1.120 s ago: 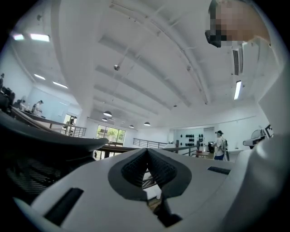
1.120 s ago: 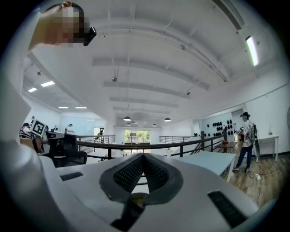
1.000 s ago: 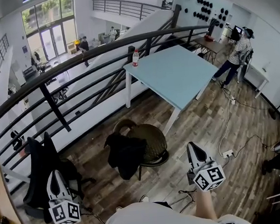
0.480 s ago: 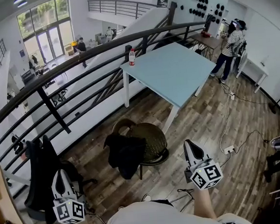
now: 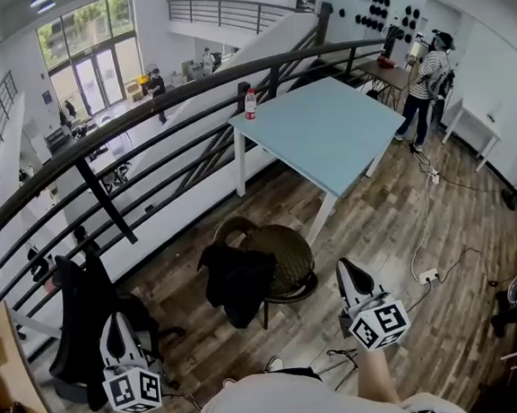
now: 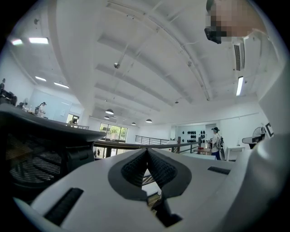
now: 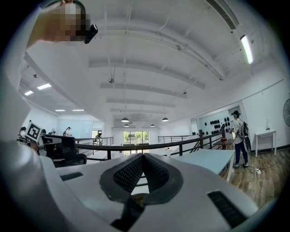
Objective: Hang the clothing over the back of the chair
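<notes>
A mezzanine with a wood-plank floor (image 5: 377,227), edged by a black railing (image 5: 143,121), overlooks a bright hall with tall windows. Nearest the camera, a person holds two grippers level and low. The left gripper (image 5: 115,320) has its jaws pressed together with nothing between them, as its own view shows (image 6: 146,155). The right gripper (image 5: 347,267) likewise has its jaws closed on nothing (image 7: 142,156). Both hang clear of the furniture, the left one in front of a black office chair (image 5: 80,325) at the left edge of the floor.

Just beyond the grippers and between them stands a round brown wicker chair (image 5: 285,257). The black clothing (image 5: 238,284) lies draped over the chair's left side by its curved back, spilling down toward the floor. A white power strip (image 5: 428,275) with a trailing cable lies on the boards to the right.

Farther on, a pale blue table (image 5: 324,128) stands against the railing, with a bottle (image 5: 250,104) upright at its far left corner. In the far right corner of the room, a person in a striped top (image 5: 423,83) stands at a small table by the wall.
</notes>
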Demonstrator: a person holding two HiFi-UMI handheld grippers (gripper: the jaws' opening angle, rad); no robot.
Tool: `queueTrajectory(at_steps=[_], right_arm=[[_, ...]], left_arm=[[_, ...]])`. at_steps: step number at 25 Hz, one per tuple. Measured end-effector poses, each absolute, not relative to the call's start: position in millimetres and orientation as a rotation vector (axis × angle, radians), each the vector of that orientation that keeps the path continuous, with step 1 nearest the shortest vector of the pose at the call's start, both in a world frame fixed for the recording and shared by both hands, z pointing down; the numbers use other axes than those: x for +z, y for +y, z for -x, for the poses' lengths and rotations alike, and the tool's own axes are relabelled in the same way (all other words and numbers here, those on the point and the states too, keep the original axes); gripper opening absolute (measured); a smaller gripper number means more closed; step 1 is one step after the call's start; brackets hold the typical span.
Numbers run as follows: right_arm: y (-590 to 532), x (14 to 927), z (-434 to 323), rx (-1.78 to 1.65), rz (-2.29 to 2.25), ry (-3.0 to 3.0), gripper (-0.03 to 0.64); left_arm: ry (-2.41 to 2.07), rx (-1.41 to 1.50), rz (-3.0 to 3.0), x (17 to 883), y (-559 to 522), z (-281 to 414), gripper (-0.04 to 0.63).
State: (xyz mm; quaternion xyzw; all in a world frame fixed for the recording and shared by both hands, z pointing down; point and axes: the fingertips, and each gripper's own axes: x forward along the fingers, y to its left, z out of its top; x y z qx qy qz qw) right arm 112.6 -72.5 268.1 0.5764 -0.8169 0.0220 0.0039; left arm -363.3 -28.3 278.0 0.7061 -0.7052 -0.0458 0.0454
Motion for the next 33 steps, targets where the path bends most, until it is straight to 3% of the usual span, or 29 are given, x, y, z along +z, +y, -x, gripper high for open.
queueTrajectory(at_steps=[33], right_arm=[[-32.4,274.4,-84.1,0.051,-1.826,-2.491,0.018]], left_arm=[[-2.12,-0.077,-2.148,293.8,-4.9,378.3,0.023]])
